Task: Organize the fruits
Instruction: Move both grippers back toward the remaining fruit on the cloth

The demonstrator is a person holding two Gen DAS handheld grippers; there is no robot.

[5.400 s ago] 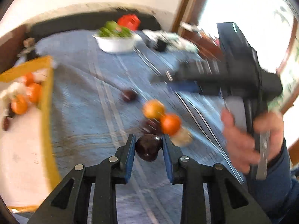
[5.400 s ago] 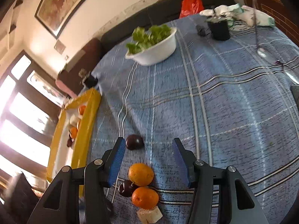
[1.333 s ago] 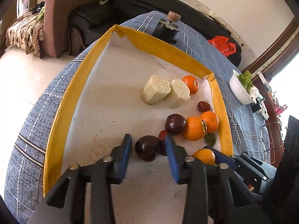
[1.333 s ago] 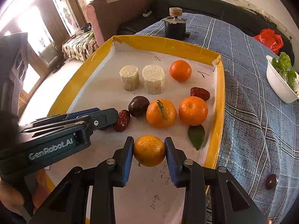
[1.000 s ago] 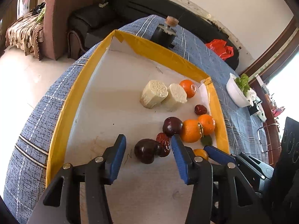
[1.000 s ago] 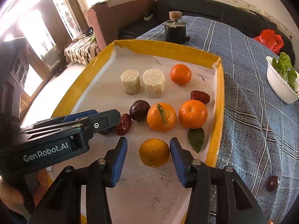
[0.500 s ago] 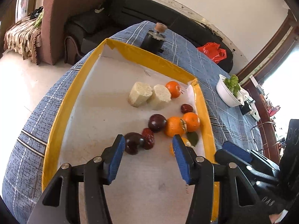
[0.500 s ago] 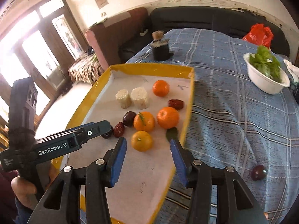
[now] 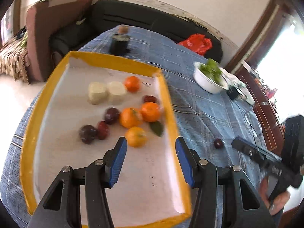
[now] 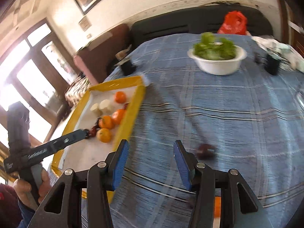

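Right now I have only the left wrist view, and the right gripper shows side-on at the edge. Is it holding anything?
Observer: No. In the right wrist view the right gripper has its jaws wide apart, with only the blue tablecloth between them.
Operator: Besides the dark plum, is any fruit lying outside the tray?
Observer: Possibly. Something orange shows on the cloth under the gripper's right finger. It is mostly hidden, so I cannot say what it is.
Operator: Where is the plum relative to those jaws?
Observer: It is blurred, but it lies just to the right of the right fingertip, not between the jaws.
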